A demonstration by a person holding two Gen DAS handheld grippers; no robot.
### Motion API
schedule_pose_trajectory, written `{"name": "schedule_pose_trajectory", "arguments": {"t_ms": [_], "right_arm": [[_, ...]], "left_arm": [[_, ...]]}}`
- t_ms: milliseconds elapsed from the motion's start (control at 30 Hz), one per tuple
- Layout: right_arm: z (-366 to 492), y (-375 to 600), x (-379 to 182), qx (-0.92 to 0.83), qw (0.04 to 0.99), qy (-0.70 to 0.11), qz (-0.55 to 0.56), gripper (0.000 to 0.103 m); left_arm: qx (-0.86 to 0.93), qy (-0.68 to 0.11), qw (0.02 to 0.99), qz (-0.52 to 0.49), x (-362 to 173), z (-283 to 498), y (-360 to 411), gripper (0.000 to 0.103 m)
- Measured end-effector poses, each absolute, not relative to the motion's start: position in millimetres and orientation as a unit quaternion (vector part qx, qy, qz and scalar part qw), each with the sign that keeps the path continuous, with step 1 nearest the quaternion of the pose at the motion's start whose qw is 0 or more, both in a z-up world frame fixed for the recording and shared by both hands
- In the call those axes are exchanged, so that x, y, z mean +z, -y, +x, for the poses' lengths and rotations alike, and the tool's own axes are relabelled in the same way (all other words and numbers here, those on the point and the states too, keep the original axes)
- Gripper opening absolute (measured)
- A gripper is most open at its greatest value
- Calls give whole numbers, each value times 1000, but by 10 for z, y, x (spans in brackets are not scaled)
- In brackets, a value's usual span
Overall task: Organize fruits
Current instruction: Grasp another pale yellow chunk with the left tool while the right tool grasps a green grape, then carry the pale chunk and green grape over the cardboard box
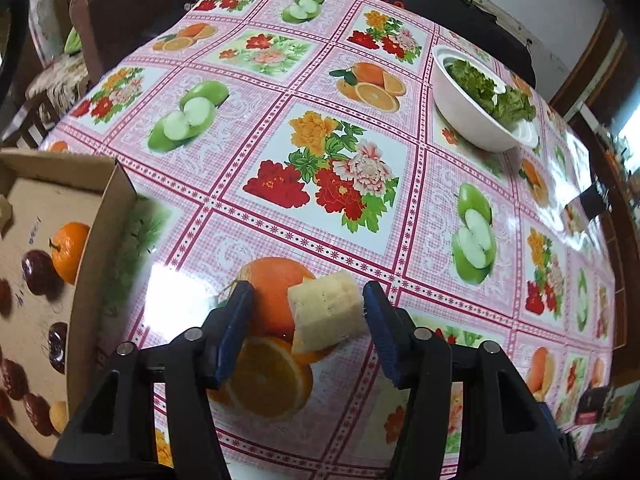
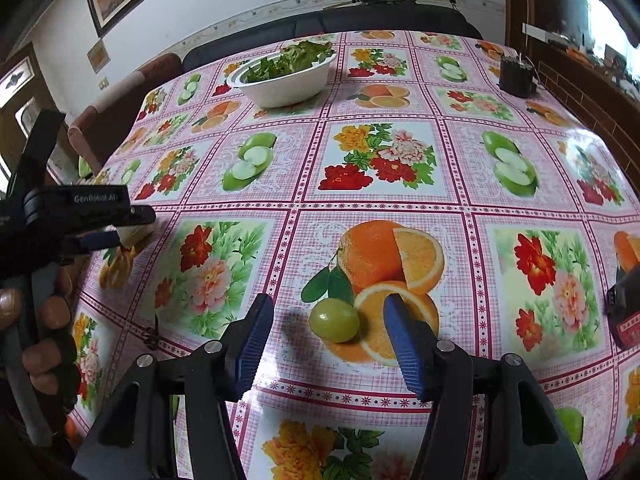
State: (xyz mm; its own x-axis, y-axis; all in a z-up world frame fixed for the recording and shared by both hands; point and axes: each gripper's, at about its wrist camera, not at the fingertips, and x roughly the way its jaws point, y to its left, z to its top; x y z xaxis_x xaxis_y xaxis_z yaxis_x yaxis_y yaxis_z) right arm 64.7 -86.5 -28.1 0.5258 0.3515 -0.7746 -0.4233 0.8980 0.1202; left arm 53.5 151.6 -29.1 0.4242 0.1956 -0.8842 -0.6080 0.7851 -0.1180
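Observation:
In the left wrist view, a pale yellow fruit chunk (image 1: 327, 312) lies on the tablecloth between the blue pads of my open left gripper (image 1: 308, 304), nearer the right pad; whether it touches is unclear. A cardboard box (image 1: 96, 248) at left holds an orange (image 1: 69, 250) and several dark red fruits (image 1: 37, 272). In the right wrist view, a green grape (image 2: 334, 320) lies on the cloth between the pads of my open right gripper (image 2: 328, 324), touching neither. The left gripper (image 2: 80, 216) shows at the left edge there, with the chunk (image 2: 134, 234).
A white bowl of lettuce (image 1: 476, 92) stands far right; it also shows in the right wrist view (image 2: 286, 74). A dark box (image 2: 516, 74) sits at the far right corner and a black-red object (image 2: 624, 312) at the right edge. Chairs stand beyond the table.

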Motion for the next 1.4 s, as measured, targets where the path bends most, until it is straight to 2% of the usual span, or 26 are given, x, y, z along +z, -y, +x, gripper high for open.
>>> {"name": "schedule_pose_trajectory", "arguments": {"t_ms": [33, 67, 133, 800, 1400], "right_arm": [[642, 852, -281, 221, 874, -431, -46, 51], [642, 847, -283, 221, 874, -431, -48, 47], [638, 850, -279, 220, 874, -430, -48, 25], [171, 685, 96, 304, 860, -409, 0, 24], [-202, -38, 260, 393, 824, -408, -12, 24]], "left_arm": [[237, -476, 820, -213, -286, 545, -1496, 32], [233, -478, 820, -210, -280, 545, -1481, 31], [234, -481, 822, -196, -263, 522, -1418, 31], [235, -439, 856, -139, 162, -496, -1162, 32], [285, -403, 856, -156, 380, -1327, -1619, 32]]}}
